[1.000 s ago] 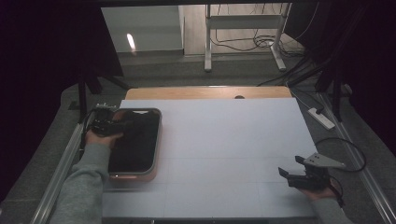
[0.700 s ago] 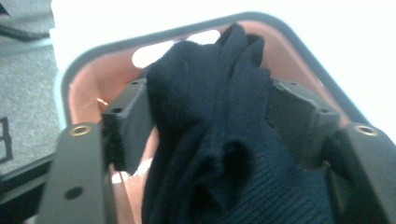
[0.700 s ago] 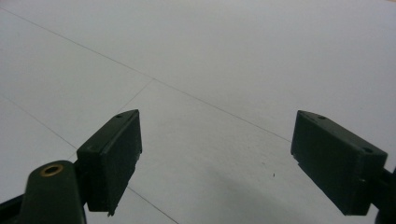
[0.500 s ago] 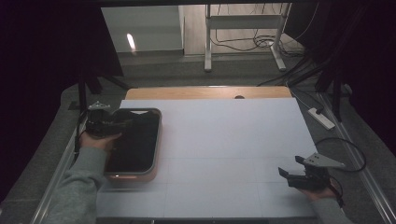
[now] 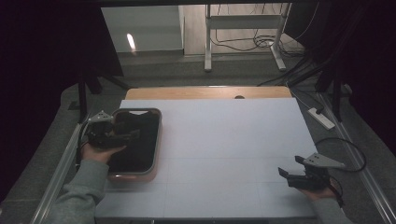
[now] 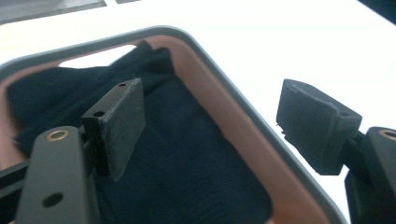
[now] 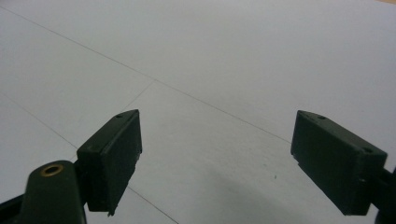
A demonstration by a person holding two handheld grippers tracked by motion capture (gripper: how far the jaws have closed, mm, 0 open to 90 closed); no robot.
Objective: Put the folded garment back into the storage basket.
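Shifted toward the left edge of the frame since the earlier frames: left gripper (image 5: 125, 136), drawn partly off the tray (image 5: 157, 140) and now over its left rim at middle left of the high view; right gripper (image 5: 292, 173) unchanged at lower right. Nearest, at bottom: grey sleeves and hands entering the high view, each holding one tool. Right gripper with jaws spread wide and empty, parked low over bare tabletop, probably idle while the other hand works. Left gripper likewise spread wide, gripping nothing, angled down over the dark cloth (image 6: 187, 168), one finger (image 6: 119, 123) above the fabric and the other beyond the rim, apparently set to reach in for a pinch. Cloth lying crumpled inside the pink, grey-rimmed tray, covering most of its floor. Farther off: white table surface (image 5: 224, 140) with faint seam lines, a wooden strip along its far edge. Beyond: dim room, grey floor, metal stand legs at top centre, trailing cables, power strip at right.
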